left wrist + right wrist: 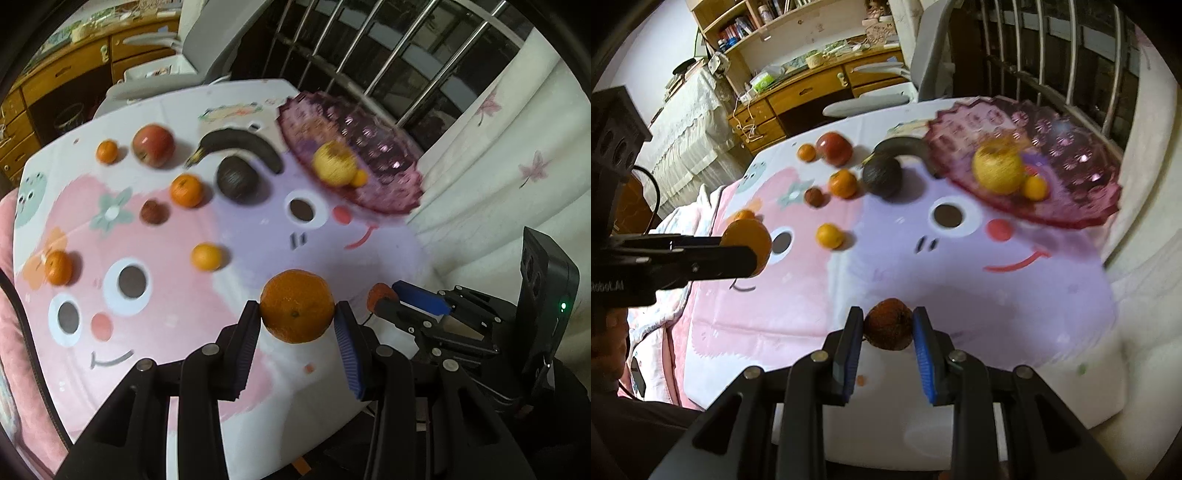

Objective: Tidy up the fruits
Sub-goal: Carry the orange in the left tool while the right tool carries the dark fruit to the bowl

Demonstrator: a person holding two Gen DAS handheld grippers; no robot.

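Left wrist view, left tool (297, 317) pinching one orange (296, 305), right tool (888, 326) pinching one brown fruit (888, 324), five oranges loose

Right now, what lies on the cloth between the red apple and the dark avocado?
In the left wrist view, the blackened banana lies between the red apple and the dark avocado.

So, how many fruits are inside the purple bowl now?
2: a yellow apple and a small orange fruit touching its right side, both in the purple bowl. More may hide behind the apple.
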